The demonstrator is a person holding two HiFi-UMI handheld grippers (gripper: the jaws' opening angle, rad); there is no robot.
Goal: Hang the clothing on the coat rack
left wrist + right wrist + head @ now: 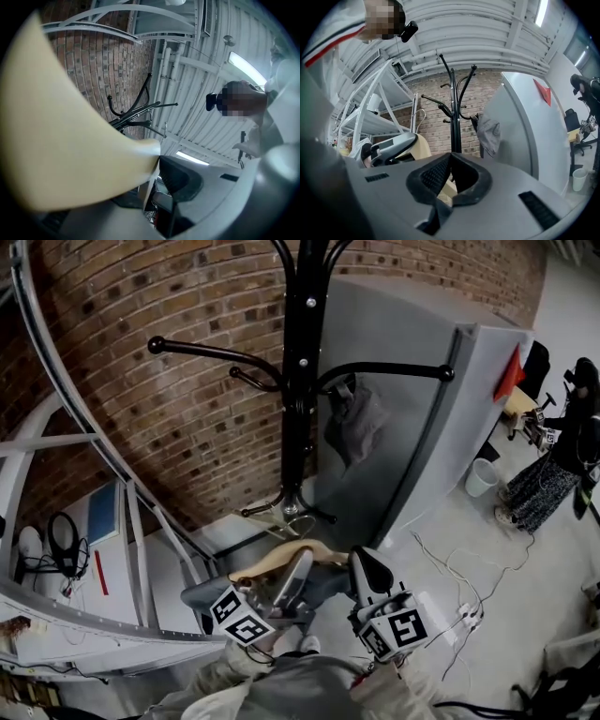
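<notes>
The black coat rack point(298, 381) stands against the brick wall, and a grey garment point(354, 423) hangs from its right-hand arm. Low in the head view, both grippers hold a cream garment point(281, 559) on a wire hanger whose hook point(298, 519) points toward the rack's foot. My left gripper point(298, 566) is shut on the cream cloth point(61, 131), which fills the left of its view. My right gripper point(364, 566) is shut too, with cream cloth point(445, 185) showing between its pads. From the right gripper view the rack point(452, 117) and the grey garment point(490, 133) lie straight ahead.
A tall grey cabinet point(422, 427) stands right of the rack. White metal shelving point(94, 549) runs along the left. On the floor at right are cables point(450, 577) and a white bucket point(480, 476), and a person point(553, 474) stands beyond them.
</notes>
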